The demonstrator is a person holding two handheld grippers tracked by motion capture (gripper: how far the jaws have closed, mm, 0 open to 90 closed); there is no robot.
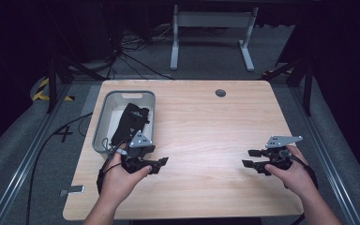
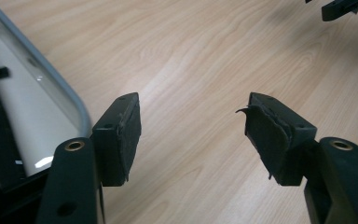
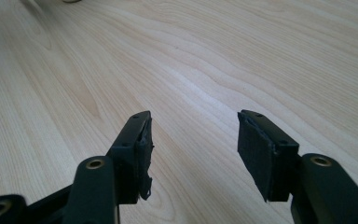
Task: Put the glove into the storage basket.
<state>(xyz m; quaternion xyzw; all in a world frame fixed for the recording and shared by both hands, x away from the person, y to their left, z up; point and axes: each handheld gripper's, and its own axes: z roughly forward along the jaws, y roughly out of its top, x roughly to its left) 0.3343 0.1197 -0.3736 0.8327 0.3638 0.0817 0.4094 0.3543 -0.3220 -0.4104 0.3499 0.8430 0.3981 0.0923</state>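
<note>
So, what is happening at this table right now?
A person sits at a wooden table with a two-jaw gripper in each hand. The left gripper is beside the near end of a grey bin that holds a black fabric item. Its jaws are open with nothing between them. The right gripper is over bare wood at the right side, also open and empty. Neither gripper touches the bin or the black item at this moment.

The table [image 1: 206, 140] is smooth, matt pale wood, the bin [image 1: 104, 112] glossy grey plastic, and the black glove [image 1: 130, 121] in it matt cloth.
</note>
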